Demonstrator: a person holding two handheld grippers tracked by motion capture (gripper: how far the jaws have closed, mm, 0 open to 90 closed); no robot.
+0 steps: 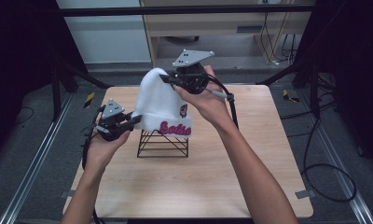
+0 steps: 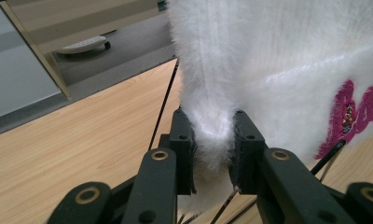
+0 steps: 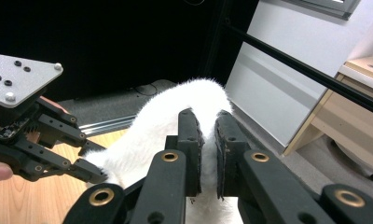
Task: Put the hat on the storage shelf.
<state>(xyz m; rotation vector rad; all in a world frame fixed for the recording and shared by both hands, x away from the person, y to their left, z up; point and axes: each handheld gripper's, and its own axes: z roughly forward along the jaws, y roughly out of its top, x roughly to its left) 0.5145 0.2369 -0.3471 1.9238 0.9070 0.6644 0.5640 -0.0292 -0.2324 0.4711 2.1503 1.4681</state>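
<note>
High view: a white fuzzy beanie [image 1: 159,105] sits draped over a black wire stand [image 1: 162,143] near the middle of the wooden table [image 1: 198,186], covering the stand's top while its lower wires show beneath the cuff. Pink lettering [image 1: 175,129] runs along the cuff on the near side. The left gripper [image 1: 131,120] grasps the cuff's lower left edge; in the left gripper view its jaws pinch a fold of white fabric [image 2: 212,140] between the pads. The right gripper [image 1: 168,80] clamps the crown at the hat's upper far side; in the right gripper view its jaws stand nearly together with fuzzy cloth [image 3: 175,116] between them. Both hats ends are thus held, the beanie stretched between the two grippers above the stand.
</note>
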